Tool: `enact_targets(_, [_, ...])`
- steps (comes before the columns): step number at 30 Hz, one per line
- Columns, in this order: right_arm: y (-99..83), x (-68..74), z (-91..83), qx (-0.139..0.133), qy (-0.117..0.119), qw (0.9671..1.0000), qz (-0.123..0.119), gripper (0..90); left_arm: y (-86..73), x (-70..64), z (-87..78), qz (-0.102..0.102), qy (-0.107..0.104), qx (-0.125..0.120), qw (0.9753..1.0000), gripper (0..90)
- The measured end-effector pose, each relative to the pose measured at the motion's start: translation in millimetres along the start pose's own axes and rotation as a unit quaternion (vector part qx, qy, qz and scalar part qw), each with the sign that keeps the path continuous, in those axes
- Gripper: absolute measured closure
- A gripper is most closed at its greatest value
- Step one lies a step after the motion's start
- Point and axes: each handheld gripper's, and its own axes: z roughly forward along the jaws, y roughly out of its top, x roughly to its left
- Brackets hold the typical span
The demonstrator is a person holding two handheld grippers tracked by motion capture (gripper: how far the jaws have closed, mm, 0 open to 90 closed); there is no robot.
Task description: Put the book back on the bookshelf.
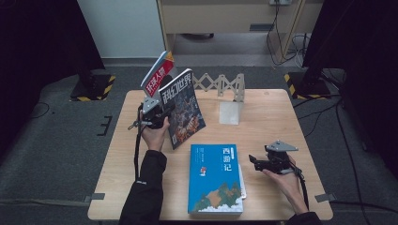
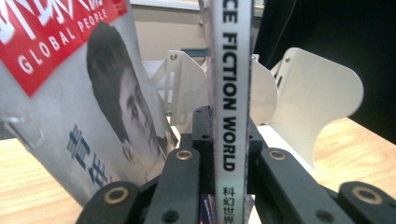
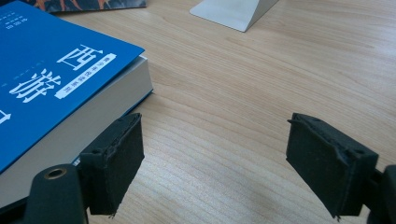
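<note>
The science fiction magazine [image 2: 229, 93] stands tilted at the counter's [image 1: 263, 126] far left, clamped in the left gripper's [image 2: 224, 186] jaws. The left gripper view shows its spine (the high view, its dark cover). The right gripper [image 3: 229, 163] hovers, jaws open, beside a blue book [image 3: 42, 84].

- My left tongs [image 1: 162, 115] sit at the counter's [image 1: 272, 136] far left, clamped on the science fiction magazine [image 1: 182, 108], which stands on edge.
- Behind and left of it I see the people magazine [image 1: 157, 73] leaning.
- The folding book rack [image 1: 220, 84] stands along the far edge, to their right.
- The thick book [image 1: 216, 179] lies flat at front centre.
- My right tongs [image 1: 256, 161] sit just right of it, spread.
</note>
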Motion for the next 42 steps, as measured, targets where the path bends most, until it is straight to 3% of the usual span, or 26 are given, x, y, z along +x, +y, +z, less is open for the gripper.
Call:
enact_targets(5, [0.2, -0.3, -0.7, -0.002, -0.002, 1.0000, 0.001, 19.3, -2.5, -4.7, -5.2, 0.004, -0.010, 0.004, 0.9999, 82.2])
enact_targets(9, [0.2, -0.4, -0.4, -0.001, -0.001, 1.0000, 0.002, 19.3, 3.3, -6.2, -8.3, -0.008, -0.011, 0.002, 0.9999, 82.4])
enact_targets(14, [0.3, -1.2, -1.3, -0.002, -0.003, 1.0000, 0.003, 19.4, 17.2, -4.6, -12.6, -0.015, 0.002, -0.016, 0.9998, 82.6])
enact_targets(20, [0.3, -2.5, -1.4, -0.002, -0.003, 1.0000, 0.002, 19.5, 34.5, -1.5, -16.0, -0.008, 0.039, -0.047, 0.9981, 82.6])
enact_targets(26, [0.3, -3.3, -1.6, -0.004, -0.004, 1.0000, 0.003, 19.5, 44.1, -3.8, 2.0, 0.000, 0.056, -0.059, 0.9967, 82.7])
enact_targets(32, [-0.4, -4.5, -2.5, -0.005, -0.006, 1.0000, 0.005, 19.8, 47.5, -4.0, 29.9, -0.009, 0.082, -0.067, 0.9943, 82.6])
enact_targets(37, [-0.5, -7.2, -3.8, -0.008, -0.007, 0.9999, 0.008, 20.0, 47.8, -2.0, 50.0, -0.028, 0.090, -0.073, 0.9929, 82.6])
enact_targets(42, [-1.3, -9.5, -3.5, -0.009, -0.008, 0.9999, 0.010, 20.1, 48.4, -5.3, 65.4, -0.028, 0.101, -0.070, 0.9920, 82.6])
